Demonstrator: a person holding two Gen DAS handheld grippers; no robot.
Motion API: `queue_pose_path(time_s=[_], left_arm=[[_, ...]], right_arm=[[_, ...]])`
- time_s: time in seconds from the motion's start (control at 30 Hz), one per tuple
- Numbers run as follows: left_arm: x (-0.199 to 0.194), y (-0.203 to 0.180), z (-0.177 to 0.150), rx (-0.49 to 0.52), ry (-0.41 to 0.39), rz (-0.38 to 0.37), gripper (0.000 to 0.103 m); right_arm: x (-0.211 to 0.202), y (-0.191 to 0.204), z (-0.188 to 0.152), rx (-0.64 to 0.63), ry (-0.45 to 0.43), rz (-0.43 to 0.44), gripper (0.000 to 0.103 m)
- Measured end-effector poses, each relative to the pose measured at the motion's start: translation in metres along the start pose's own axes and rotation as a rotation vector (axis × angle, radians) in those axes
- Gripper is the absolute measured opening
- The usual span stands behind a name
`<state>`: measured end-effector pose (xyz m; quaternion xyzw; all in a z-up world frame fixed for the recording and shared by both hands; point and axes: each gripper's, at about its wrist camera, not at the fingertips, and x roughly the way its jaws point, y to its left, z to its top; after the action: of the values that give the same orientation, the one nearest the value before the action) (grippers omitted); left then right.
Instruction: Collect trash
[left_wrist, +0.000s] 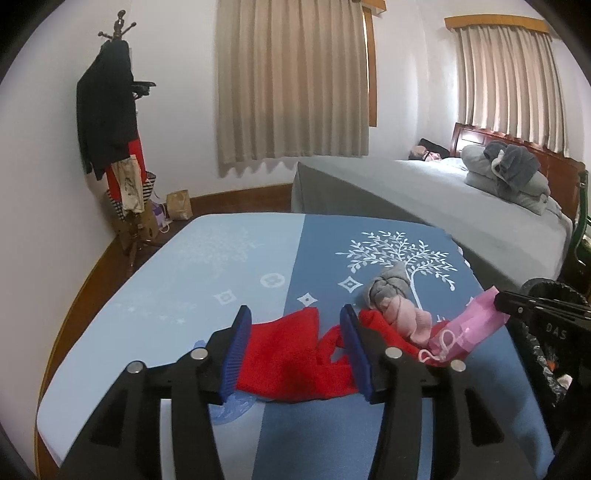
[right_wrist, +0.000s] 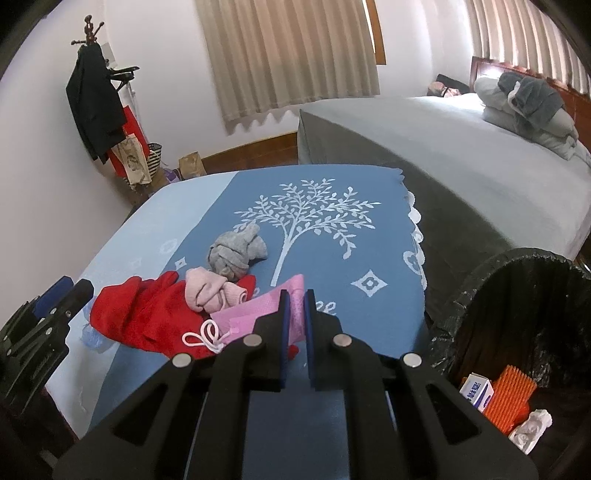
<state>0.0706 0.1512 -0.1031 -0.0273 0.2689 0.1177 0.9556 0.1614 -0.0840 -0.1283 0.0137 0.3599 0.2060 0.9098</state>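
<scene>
Curtained windows (left_wrist: 293, 81), grey bed (left_wrist: 461, 199)

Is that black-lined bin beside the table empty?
No, the bin already holds an orange brush, a small carton and crumpled white paper.

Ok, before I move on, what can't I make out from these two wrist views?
- Trash bin: its lower right is cut off by the right wrist view's edge; the left wrist view shows only a sliver.
- Pale blue item: mostly under the red cloth; unidentifiable.
- White carton: print too small to read.
- Pink bag: contents hidden; right gripper covers its near end.
</scene>
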Motion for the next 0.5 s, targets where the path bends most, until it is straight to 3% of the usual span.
queue_pose_path(time_s=[0.13,0.23,0.5], left_arm=[[0.0,0.001,-0.003,-0.004,0.011,-0.009,0.049],[0.009,-0.003,-0.004,0.022,0.03,-0.021,0.041],[0.043,-0.007,-0.021,0.053,0.115,0.029,0.044]], right_arm=[[-0.002,0.001,0.0,-0.002,-0.002,0.001,0.007],[-0.002,0.002,-0.001,-0.001,0.002,0.0,0.007],[-0.003,0.002,-0.002,0.001,0.006,-0.001,0.007]])
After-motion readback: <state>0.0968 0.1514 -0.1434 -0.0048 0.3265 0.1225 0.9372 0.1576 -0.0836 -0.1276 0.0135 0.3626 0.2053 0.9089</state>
